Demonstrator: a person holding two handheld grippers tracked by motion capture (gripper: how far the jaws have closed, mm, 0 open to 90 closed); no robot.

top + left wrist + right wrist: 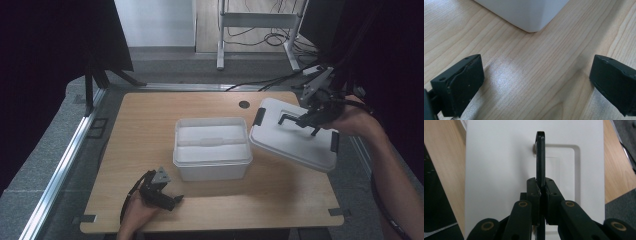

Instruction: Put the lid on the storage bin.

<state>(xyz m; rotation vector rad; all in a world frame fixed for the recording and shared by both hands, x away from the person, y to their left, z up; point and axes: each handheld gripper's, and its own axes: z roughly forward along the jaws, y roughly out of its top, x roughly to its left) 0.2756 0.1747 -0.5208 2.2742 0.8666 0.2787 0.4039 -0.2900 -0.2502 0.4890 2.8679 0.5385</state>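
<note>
- The lid (295, 137) is a white plastic one with a black carrying handle (296, 120) on top and black latches at its ends; it hangs tilted in the air, just to the right of the open white box (212, 148), and I judge it light and stiff, because it keeps its flat form while it is held at one point only.
- The right gripper (311, 119) has its jaws pressed together on the handle; in the right gripper view the thin black handle (540, 157) stands on edge between the two pads; I think this is the good place to hold, but the lid can swing around it, and smooth plastic may slide if the grip loosens.
- The left gripper (170, 200) lies on the table (130, 130) in front of the box, near its left front corner; its jaws stand well apart with nothing between them.
- The high view gives the tilt of the lid and its place beside the box, and a white inner part inside the box; the right gripper view gives the recess under the handle and how the pads sit on it; the left gripper view gives one rounded bottom corner of the box (531, 17) and the wood grain of the table.
</note>
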